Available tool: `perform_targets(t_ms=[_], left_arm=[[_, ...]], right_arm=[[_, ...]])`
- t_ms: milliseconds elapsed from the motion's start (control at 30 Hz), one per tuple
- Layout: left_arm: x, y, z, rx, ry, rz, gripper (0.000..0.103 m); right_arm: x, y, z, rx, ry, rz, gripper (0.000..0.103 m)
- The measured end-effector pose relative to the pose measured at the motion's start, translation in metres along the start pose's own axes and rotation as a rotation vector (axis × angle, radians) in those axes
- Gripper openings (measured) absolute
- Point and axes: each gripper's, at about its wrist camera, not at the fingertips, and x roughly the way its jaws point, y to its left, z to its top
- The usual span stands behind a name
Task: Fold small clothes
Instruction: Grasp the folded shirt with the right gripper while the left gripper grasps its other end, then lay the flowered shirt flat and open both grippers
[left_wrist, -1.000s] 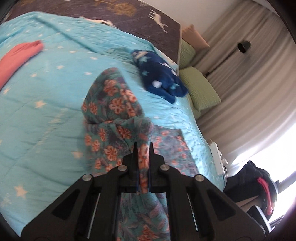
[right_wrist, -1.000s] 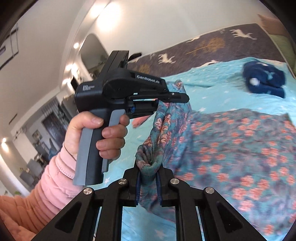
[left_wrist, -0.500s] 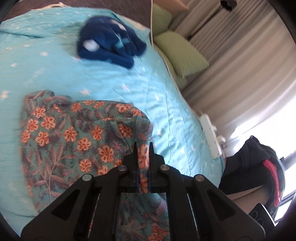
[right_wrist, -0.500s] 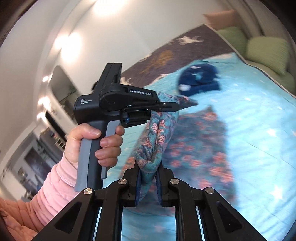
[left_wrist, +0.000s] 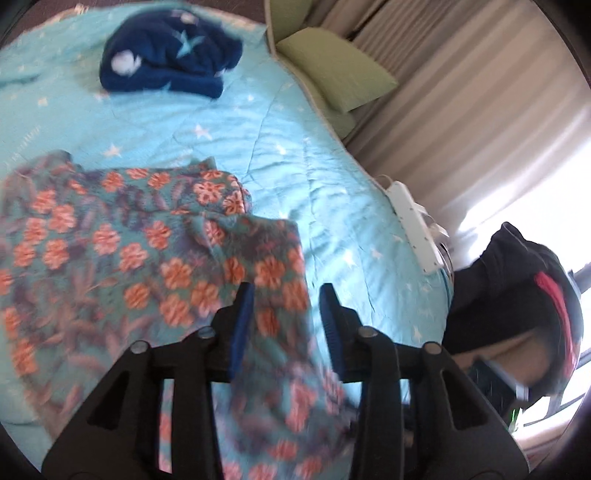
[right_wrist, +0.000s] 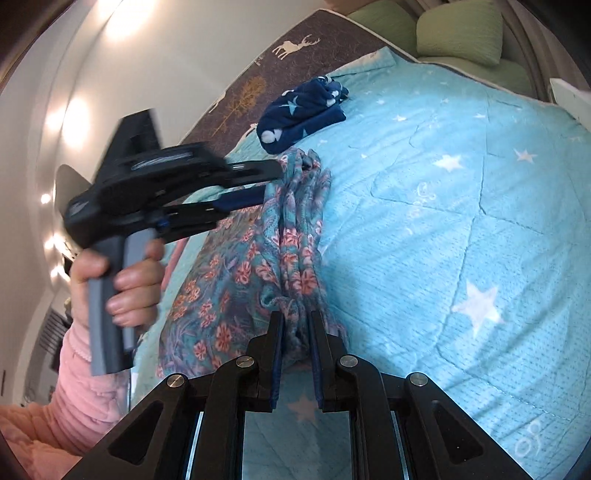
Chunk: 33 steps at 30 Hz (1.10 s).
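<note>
**Left tongs let go of the floral garment while the right tongs hold on**

Left tongs (left_wrist: 286, 314) stand with a clear gap between their blue pads, the jaws having just been opening. A fold of the floral garment (left_wrist: 122, 254) still lies between them, but the pads do not press on it. In the right wrist view the same left tongs (right_wrist: 275, 181) reach in from the left, gripped by a hand (right_wrist: 122, 280) with a pink sleeve (right_wrist: 77, 391) behind it; their tips sit against the bunched top edge of the cloth.

Right tongs (right_wrist: 295, 332) are nearly closed and pinch a gathered corner of the floral garment (right_wrist: 295, 240), which runs as a ridge of folds from that grip up towards the left tongs. The rest of the garment lies spread on the turquoise quilt (left_wrist: 258, 122) with white stars that covers the bed. Its pattern is orange flowers and leaves on teal.

Beyond the floral piece, nearer the head of the bed, a dark blue garment (left_wrist: 166, 62) with pale stars lies crumpled on the quilt, apart from the floral one. A brown cover with deer and trees (right_wrist: 295, 55) shows past the quilt's far edge. Green pillows (left_wrist: 332, 70) lean beside the bed near the striped curtains (left_wrist: 461, 110). A white power strip (left_wrist: 413, 225) lies just off the quilt's edge. A black bag with red trim (left_wrist: 524, 288) sits by the bright window; what it holds cannot be made out.
</note>
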Motion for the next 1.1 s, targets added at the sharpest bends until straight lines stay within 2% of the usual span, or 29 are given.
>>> perform_targets(t_ms=[33, 167, 233, 300, 367, 433, 600, 667, 800, 1000, 1100], left_arm=[[-0.010, 0.002, -0.006, 0.012, -0.017, 0.005, 0.051], [-0.049, 0.021, -0.042, 0.035, -0.076, 0.069, 0.053], [-0.055, 0.034, -0.062, 0.028, -0.069, 0.107, 0.053], [-0.049, 0.044, -0.082, 0.017, -0.023, 0.112, 0.053], [-0.043, 0.047, -0.098, 0.019, -0.029, 0.113, 0.053], [-0.040, 0.040, -0.110, 0.052, -0.070, 0.138, 0.055], [-0.037, 0.026, -0.115, 0.155, -0.064, 0.185, 0.061], [-0.037, 0.028, -0.115, 0.155, -0.062, 0.174, 0.063], [-0.039, 0.037, -0.112, 0.122, -0.054, 0.070, 0.075], [-0.037, 0.046, -0.106, 0.108, -0.033, 0.009, 0.076], [-0.035, 0.048, -0.103, 0.104, -0.026, 0.002, 0.076]], right_arm=[[-0.002, -0.001, 0.001, -0.006, 0.005, 0.005, 0.013], [-0.013, -0.004, 0.013, -0.008, -0.004, 0.042, 0.017], [-0.021, -0.007, 0.027, -0.017, -0.027, 0.046, 0.023], [-0.025, -0.012, 0.044, -0.016, -0.036, 0.052, 0.027], [-0.016, -0.013, 0.070, -0.017, -0.002, 0.083, 0.034], [-0.002, -0.013, 0.092, -0.011, 0.030, 0.087, 0.048], [0.042, 0.004, 0.137, -0.076, 0.138, 0.107, 0.053], [0.062, 0.008, 0.150, -0.084, 0.166, 0.111, 0.054], [0.108, 0.001, 0.174, -0.018, 0.231, 0.143, 0.055], [0.153, -0.012, 0.188, 0.073, 0.323, 0.206, 0.055], [0.169, -0.010, 0.195, 0.113, 0.346, 0.277, 0.056]])
